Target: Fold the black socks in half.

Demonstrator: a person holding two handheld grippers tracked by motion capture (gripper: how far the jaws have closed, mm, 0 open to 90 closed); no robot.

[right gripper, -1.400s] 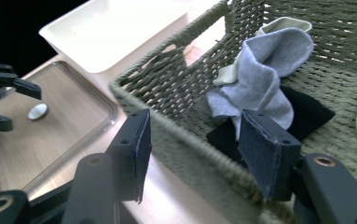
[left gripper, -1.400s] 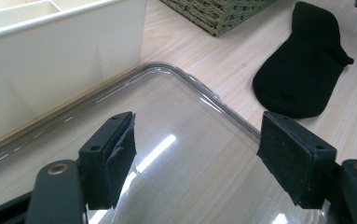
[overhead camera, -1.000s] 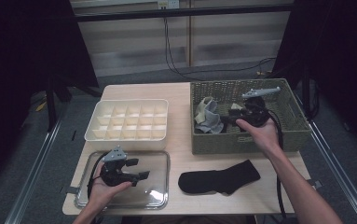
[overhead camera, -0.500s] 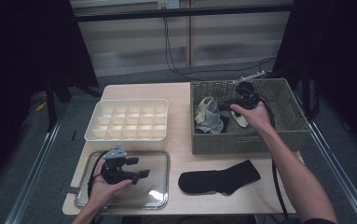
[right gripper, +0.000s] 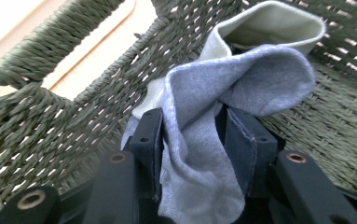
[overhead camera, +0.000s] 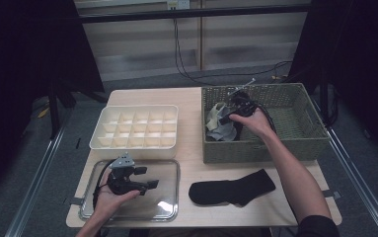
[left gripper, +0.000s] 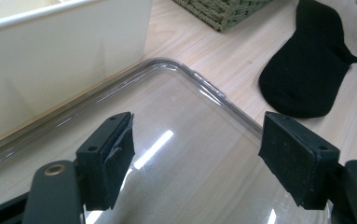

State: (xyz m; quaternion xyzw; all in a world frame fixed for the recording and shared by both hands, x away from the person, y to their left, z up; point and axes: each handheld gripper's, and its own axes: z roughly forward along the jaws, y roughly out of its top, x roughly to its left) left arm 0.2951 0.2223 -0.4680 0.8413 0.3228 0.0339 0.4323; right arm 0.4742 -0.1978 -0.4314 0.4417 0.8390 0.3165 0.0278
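right gripper [right gripper: 190, 140]: jaws clamped on grey sock [right gripper: 223, 107] in basket [overhead camera: 295, 143] | left gripper [left gripper: 199, 158]: jaws wide apart over tray [left gripper: 176, 70], holding nothing

The high view looks forward and down from above the person's side of the table [overhead camera: 196, 98], taking in the whole top from near edge to far edge. The left gripper view sits low and close over the clear tray [left gripper: 185, 140] at the near left corner, facing toward the black sock [left gripper: 306, 70], both also seen from above. The right gripper view looks from very close into the wicker basket [right gripper: 50, 107] at the far right, which the high view shares.
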